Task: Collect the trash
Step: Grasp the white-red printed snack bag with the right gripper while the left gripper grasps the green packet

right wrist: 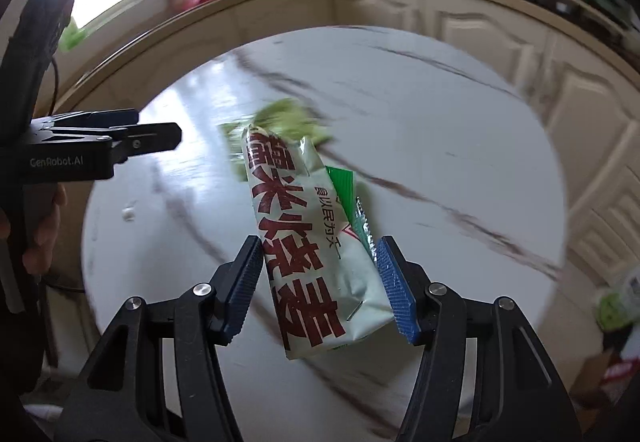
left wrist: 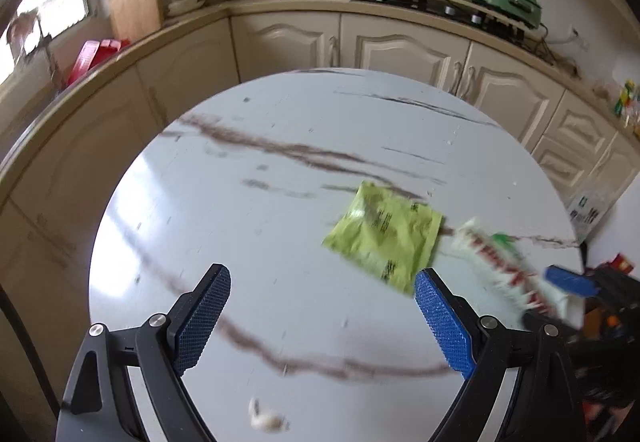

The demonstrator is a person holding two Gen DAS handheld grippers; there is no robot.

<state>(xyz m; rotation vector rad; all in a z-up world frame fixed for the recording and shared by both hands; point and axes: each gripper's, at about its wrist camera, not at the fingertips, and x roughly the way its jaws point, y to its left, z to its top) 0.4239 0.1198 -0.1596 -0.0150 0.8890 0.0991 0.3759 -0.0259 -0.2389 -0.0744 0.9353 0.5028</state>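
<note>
blue ribbed pads of the right gripper (right wrist: 320,284) pinch a glossy white wrapper (right wrist: 308,238) with red characters, lifted over the round marble table (right wrist: 440,129). nearer the table's middle, a crinkled lime-green packet (left wrist: 384,234) lies flat, just beyond the left gripper (left wrist: 322,316), its jaws wide and holding nothing.

We've got our left black two-finger gripper with blue textured pads (left wrist: 322,316) spread wide with nothing between the pads. Our right black gripper with the same blue pads (right wrist: 320,282) is closed partway, both pads pressing the sides of a white snack wrapper with red lettering (right wrist: 308,242). Fingers of our left hand (right wrist: 42,230) wrap its handle.
</note>
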